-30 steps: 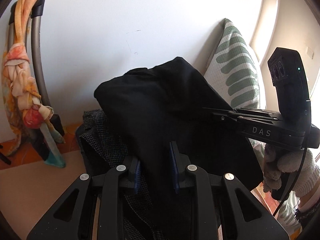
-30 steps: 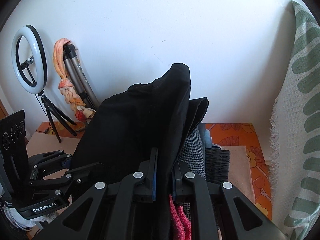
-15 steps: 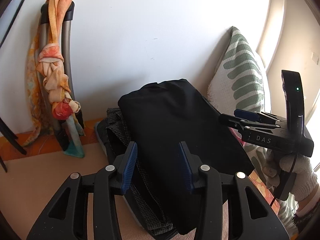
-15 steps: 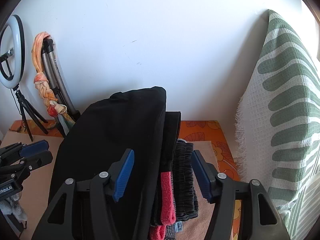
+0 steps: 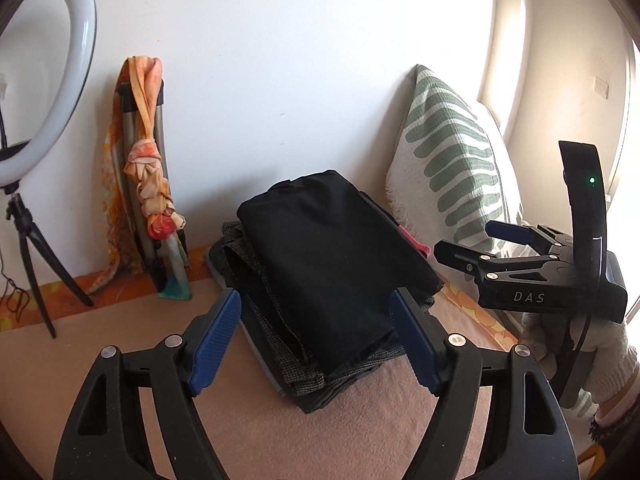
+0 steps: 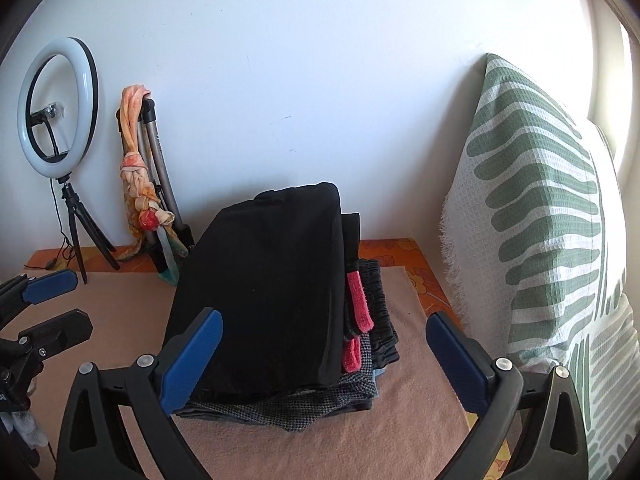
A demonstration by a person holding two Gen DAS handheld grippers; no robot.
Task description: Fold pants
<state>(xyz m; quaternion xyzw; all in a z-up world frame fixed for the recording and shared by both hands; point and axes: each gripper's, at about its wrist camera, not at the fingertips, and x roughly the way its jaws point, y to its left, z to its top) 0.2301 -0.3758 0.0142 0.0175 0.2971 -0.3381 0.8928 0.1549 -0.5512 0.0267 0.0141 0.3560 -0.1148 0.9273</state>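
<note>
You've let go: both the left hand-held gripper (image 5: 314,336) and right hand-held gripper (image 6: 324,358) have just spread apart, empty, leaving the folded black pants (image 5: 332,260) atop the clothes pile (image 6: 340,396); this pair looks done.

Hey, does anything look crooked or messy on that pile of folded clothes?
Nothing serious. The black pants lie folded atop the pile, slightly overhanging the checked garment beneath. A pink piece pokes out the side.
</note>
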